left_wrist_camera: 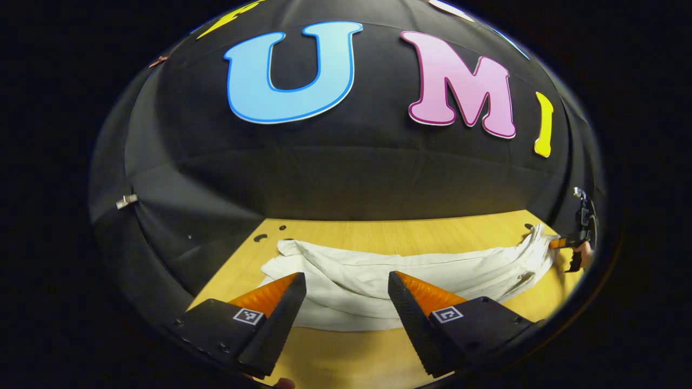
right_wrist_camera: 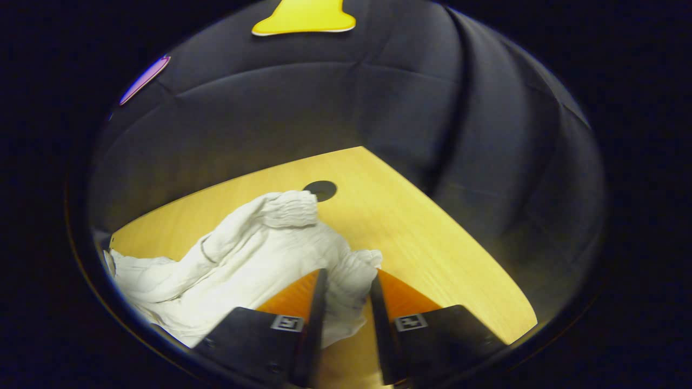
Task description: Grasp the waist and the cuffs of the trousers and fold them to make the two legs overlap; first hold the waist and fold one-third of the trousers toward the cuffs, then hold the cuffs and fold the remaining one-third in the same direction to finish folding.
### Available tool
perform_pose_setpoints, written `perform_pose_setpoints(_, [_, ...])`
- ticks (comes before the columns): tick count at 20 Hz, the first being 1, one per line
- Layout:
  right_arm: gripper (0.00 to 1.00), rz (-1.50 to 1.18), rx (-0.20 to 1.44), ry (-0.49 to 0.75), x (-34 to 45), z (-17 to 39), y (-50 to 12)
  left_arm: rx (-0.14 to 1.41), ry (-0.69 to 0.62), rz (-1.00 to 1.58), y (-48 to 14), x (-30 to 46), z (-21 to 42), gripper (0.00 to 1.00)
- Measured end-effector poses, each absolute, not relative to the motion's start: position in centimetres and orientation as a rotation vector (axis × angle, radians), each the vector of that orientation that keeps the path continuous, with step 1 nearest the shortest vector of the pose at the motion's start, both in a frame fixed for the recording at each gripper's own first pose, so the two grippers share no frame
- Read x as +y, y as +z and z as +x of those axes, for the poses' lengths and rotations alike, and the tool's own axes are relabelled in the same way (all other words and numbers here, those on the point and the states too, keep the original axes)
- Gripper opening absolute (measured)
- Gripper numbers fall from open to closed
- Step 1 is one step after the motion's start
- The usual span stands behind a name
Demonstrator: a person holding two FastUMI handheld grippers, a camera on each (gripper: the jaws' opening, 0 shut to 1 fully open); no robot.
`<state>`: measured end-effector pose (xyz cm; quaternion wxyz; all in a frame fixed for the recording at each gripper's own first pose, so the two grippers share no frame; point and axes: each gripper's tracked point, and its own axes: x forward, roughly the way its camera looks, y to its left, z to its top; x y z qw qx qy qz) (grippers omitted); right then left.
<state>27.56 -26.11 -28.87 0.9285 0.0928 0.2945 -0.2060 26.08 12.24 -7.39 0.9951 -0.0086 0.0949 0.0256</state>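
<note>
White trousers (left_wrist_camera: 378, 275) lie crumpled in a long band across the wooden table (left_wrist_camera: 389, 235). My left gripper (left_wrist_camera: 345, 282) is open near the band's middle, its fingers spread over the near edge of the cloth without pinching it. At the far right of the left gripper view, the right gripper (left_wrist_camera: 562, 243), held by a hand, grips the trousers' end. In the right gripper view, my right gripper (right_wrist_camera: 347, 281) is shut on a gathered, elastic-looking edge of the trousers (right_wrist_camera: 243, 259), and the cloth bulges up between the two fingers. Whether that end is waist or cuff I cannot tell.
The booth's black cloth wall rises right behind the table's far edge. A round hole (right_wrist_camera: 320, 190) in the table (right_wrist_camera: 432, 243) lies just beyond the bunched trousers. Small dark holes (left_wrist_camera: 260, 237) mark the table's far left corner. Bare wood (left_wrist_camera: 346, 356) lies in front of the trousers.
</note>
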Motion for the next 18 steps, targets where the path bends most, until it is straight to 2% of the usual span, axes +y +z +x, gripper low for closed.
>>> perform_pose_setpoints(1, [0.41,0.173,0.593,-0.411,-25.8,27.9,-28.8,0.2,0.057,-0.03,-7.9,12.4,25.9,0.97])
perform_pose_setpoints(2, [0.21,0.155,0.594,-0.395,-25.7,27.7,-28.5,0.21,0.068,-0.029,-8.3,12.8,25.7,0.97])
perform_pose_setpoints(3, [0.27,0.147,0.588,-0.389,-25.5,27.6,-28.1,0.22,0.076,-0.026,-8.7,13.0,25.7,0.97])
perform_pose_setpoints(4, [0.18,0.154,0.59,-0.376,-25.3,27.5,-28.0,0.228,0.071,-0.028,-9.0,13.0,25.6,0.97])
perform_pose_setpoints(5, [0.15,0.162,0.592,-0.361,-25.1,27.8,-28.4,0.235,0.068,-0.031,-9.4,12.8,25.5,0.97])
perform_pose_setpoints(8, [0.15,0.168,0.562,-0.357,-24.7,28.2,-27.1,0.257,0.085,-0.035,-10.2,13.3,25.5,0.98])
perform_pose_setpoints(14, [0.14,-0.001,0.437,-0.322,-20.9,27.8,-17.8,0.24,0.115,-0.025,-9.5,15.0,24.9,0.98])
perform_pose_setpoints(18, [0.15,-0.003,0.341,-0.261,-17.1,27.1,-12.4,0.221,0.149,0.023,-9.0,17.1,24.0,0.97])
